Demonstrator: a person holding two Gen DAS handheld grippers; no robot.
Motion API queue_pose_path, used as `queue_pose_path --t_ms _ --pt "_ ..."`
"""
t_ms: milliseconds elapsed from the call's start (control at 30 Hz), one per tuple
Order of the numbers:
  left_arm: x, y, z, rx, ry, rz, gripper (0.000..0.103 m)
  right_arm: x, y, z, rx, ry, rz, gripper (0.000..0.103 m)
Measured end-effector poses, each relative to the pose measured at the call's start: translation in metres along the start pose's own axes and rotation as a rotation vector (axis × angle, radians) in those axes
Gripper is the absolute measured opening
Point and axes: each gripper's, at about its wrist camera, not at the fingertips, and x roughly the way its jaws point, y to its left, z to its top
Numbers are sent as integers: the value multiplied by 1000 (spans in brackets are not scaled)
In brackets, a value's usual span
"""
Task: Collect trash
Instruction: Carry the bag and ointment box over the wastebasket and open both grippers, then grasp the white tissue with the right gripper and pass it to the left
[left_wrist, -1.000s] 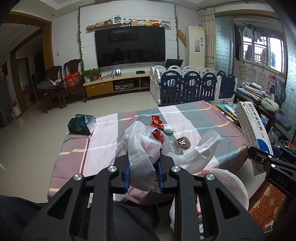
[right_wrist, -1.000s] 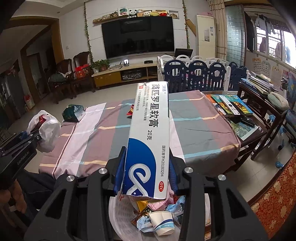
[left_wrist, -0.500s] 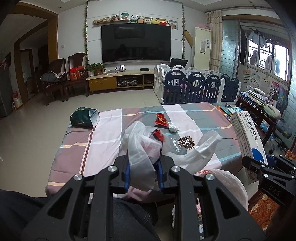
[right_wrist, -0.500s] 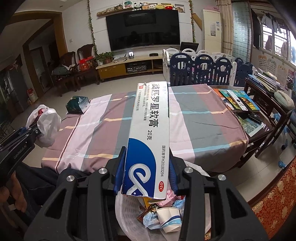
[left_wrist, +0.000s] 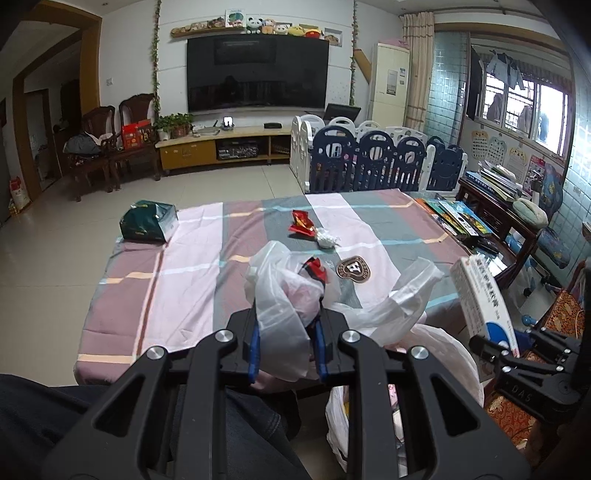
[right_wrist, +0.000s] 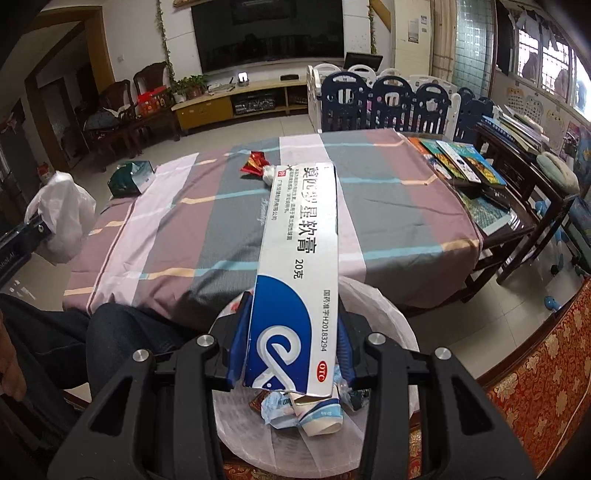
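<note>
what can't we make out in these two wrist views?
- Right wrist view: most of the white-lined trash bin contents, hidden by the blue-and-white ointment box in the right gripper.
- Left wrist view: what is inside the translucent white plastic bag clamped by the left gripper; only a red scrap shows.
- Both views: the small white wad by the red wrapper on the table is too small to identify.

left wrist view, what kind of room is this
Most likely a family living room: a big wall-mounted TV above a low media cabinet, a child's playpen fence, and a cloth-covered table.
</note>
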Motion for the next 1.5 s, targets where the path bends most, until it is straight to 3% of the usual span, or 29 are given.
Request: queue_pose_path --t_ms 333,400,500,767,833,867,900,933,967,1100,1300,1367,1500 --pt "33 -38 -24 56 126 -142 23 55 -31 -53 112 238 4 41" --pt "36 -45 -29 73 136 -154 23 62 -35 -56 138 275 8 51" --pt "40 -52 -34 95 147 -167 23 59 -45 -54 184 254 -6 59" --pt "51 -65 -43 125 197 -224 24 29 -76 -34 254 125 -85 64" --pt "57 -75 -48 147 237 -301 27 25 -81 -31 266 105 -98 64" --pt "59 -81 -52 162 258 -335 36 23 -83 -30 273 96 -103 64" --pt "60 -86 -56 176 269 -355 52 22 -85 -29 278 90 -107 64" --pt "60 -91 -60 195 268 -360 60 21 -86 -28 281 86 -109 64" --pt "58 -95 -62 210 259 -355 67 21 -87 -28 283 84 -112 64" --pt "55 -96 -62 233 220 -323 78 23 -84 -27 281 88 -120 64" --pt "63 -72 -53 189 195 -240 85 35 -73 -24 265 103 -118 64" --pt "72 -60 -42 182 179 -197 85 40 -65 -16 248 100 -111 64" --pt "98 -16 8 80 136 -17 85 61 -45 17 212 66 -65 64"
